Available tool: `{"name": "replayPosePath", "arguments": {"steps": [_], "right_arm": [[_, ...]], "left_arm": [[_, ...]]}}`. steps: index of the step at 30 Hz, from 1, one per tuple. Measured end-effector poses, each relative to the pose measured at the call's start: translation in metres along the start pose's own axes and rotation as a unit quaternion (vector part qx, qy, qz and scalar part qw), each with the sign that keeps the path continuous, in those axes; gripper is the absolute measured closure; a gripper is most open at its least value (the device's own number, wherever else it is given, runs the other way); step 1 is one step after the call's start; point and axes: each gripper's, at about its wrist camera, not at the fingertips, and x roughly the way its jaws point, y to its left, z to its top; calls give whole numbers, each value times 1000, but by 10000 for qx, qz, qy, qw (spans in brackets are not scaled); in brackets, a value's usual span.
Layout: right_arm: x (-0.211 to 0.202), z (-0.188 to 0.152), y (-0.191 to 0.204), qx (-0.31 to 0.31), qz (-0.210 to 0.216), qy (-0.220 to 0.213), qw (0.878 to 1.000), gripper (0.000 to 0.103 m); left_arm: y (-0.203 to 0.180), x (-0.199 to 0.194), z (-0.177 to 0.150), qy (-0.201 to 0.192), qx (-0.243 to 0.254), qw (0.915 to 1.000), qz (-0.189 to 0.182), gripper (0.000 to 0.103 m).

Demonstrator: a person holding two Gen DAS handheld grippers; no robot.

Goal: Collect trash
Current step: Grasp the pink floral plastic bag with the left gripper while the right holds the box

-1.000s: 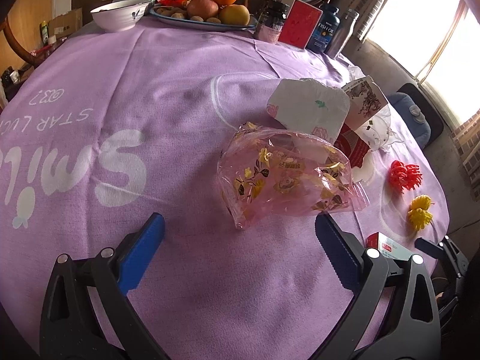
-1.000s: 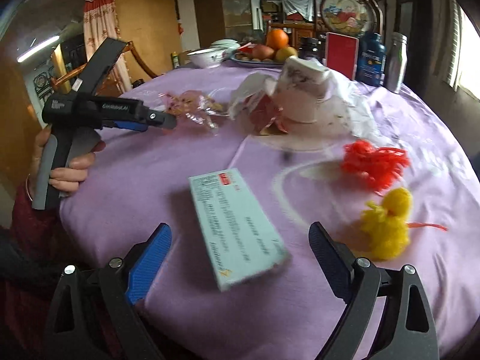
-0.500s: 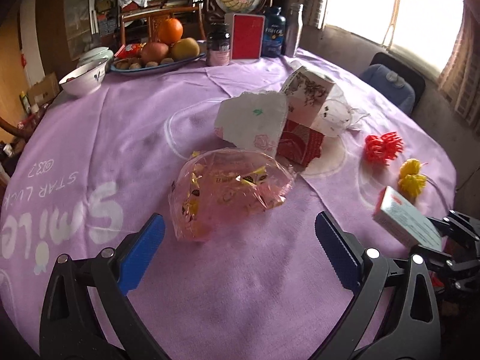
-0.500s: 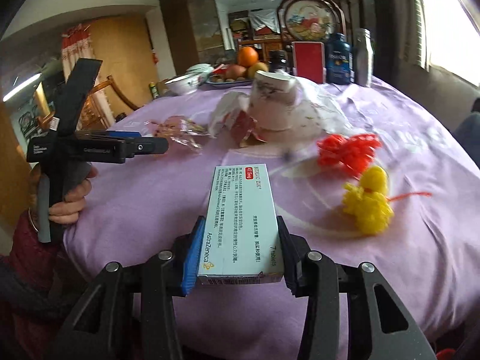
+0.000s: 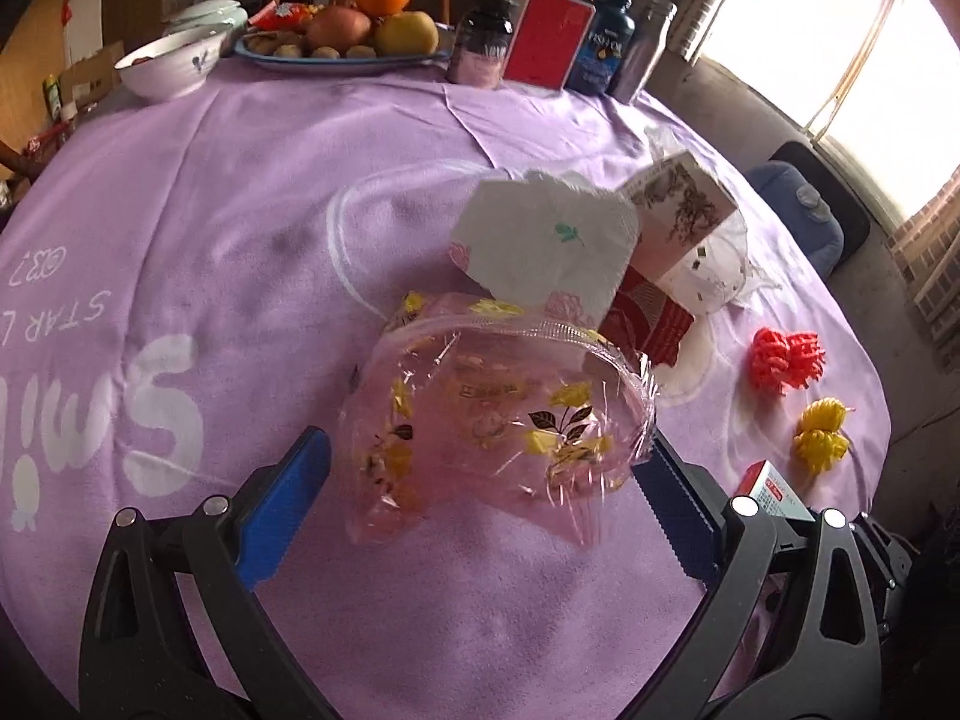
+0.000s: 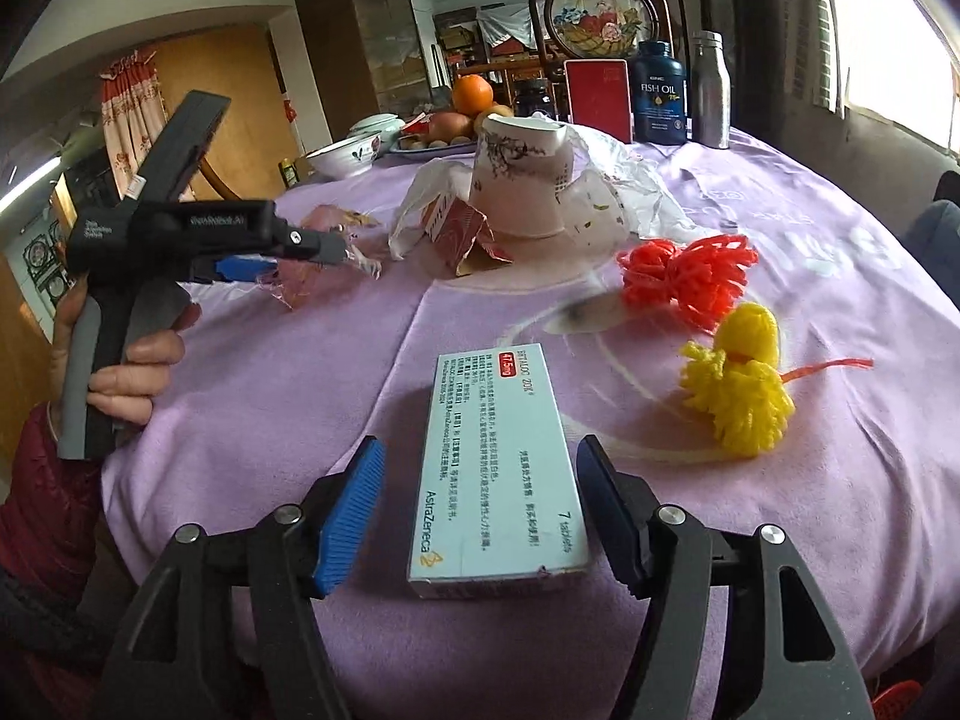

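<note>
fig: table w/ purple cloth (image 6: pixel 300 372), trash scattered. my right gripper (image 6: pixel 480 516) sits low at the near edge, jaws half wide & just been opening; the medicine box (image 6: pixel 498 468) lies flat on the cloth between them, a gap showing each side, so no pad presses on it. box's long axis runs straight away from me, in line w/ the fingers, narrow width across the jaws, so i judge a plain squeeze would take it, no turn needed. my left gripper (image 5: pixel 474 504) is spread wide, the crinkly pink cellophane bag (image 5: pixel 498 414) between its tips; right tip looks to brush the bag's edge, can't tell if it truly touches. right hand is nearer the box, left nearer the bag. red pompom (image 6: pixel 690 270) & yellow pompom (image 6: pixel 744 384) lie right of the box, apart from it
</note>
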Motion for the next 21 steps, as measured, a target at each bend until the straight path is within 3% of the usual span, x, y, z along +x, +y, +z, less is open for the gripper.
{"name": "replayPosePath", "arguments": {"steps": [1,2,3,5,14,21], "right_arm": [[0,0,0,1,-11,-5,10000,42],[1,0,0,20,13,-7,10000,57],[1,1,-1,70,82,10,9999,58],[-1,2,-4,181,105,-58,9998,58],[-17,7,-3,243,99,-288,9992,58],[-56,12,-15,436,-49,-885,9951,58]], "left_arm": [[3,-4,0,-99,-37,9999,-29,28],[4,-7,0,-148,-44,9998,-138,45],[5,-10,0,-210,-49,9996,-189,49],[4,-18,0,-366,-8,9990,-274,75],[-4,-43,-6,-793,103,9944,-687,76],[-40,-71,-10,-986,554,9898,-870,76]]}}
